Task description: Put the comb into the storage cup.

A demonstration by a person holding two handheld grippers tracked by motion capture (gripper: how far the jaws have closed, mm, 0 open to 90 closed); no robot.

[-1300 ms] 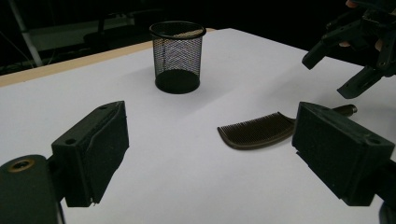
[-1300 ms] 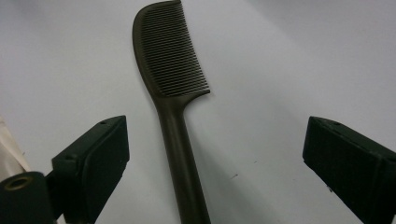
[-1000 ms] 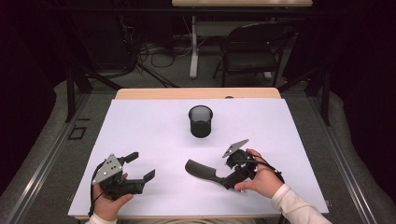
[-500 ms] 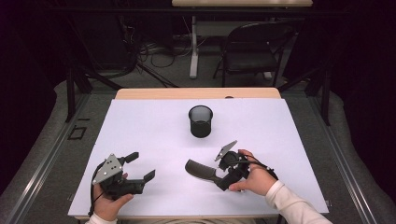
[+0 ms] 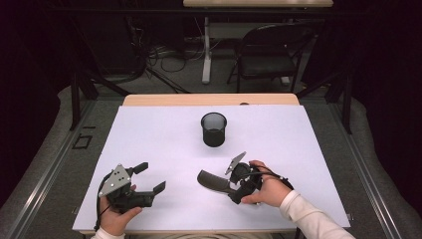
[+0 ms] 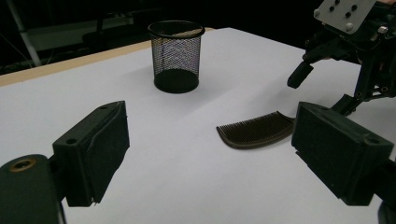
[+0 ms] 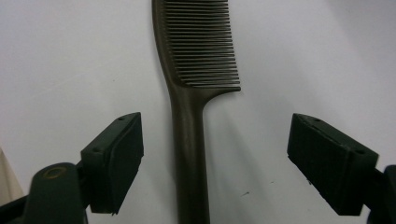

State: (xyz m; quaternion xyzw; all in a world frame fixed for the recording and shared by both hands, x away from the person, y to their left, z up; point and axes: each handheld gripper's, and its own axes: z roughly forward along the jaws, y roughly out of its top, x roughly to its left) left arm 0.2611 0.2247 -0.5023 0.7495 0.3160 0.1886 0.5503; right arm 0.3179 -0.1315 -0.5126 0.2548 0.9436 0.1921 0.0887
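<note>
1. Tabletop (image 5: 164, 134): white sheet runs almost to every edge, with a bare wood strip along the far edge. Left half is free out to the left edge and the far-left corner.
2. Left gripper (image 5: 149, 178): near the near-left corner, close to the near edge, hand (image 5: 115, 219) under it. Jaws wide, nothing between them, nothing touched. In the left gripper view they frame bare sheet, with the cup and comb beyond.
3. Cup (image 5: 214, 129): black mesh, upright, centre of the tabletop towards the far edge. Well apart from both grippers and the comb; free sheet all round it.
4. Comb (image 5: 213, 180): dark, lies flat right of centre, near half of the tabletop, well short of the near edge. Toothed end points towards the left gripper, handle runs under the right gripper.
5. Right gripper (image 5: 233, 185): right of centre, near half, just beside the comb, hand (image 5: 271, 190) behind it. Its jaws have just been closing but stand fairly wide. In the right gripper view the comb handle (image 7: 189, 154) lies between them, a gap of sheet on each side; neither pad touches it.
6. Right side: sheet from the right hand to the right edge is free, far-right corner too.
</note>
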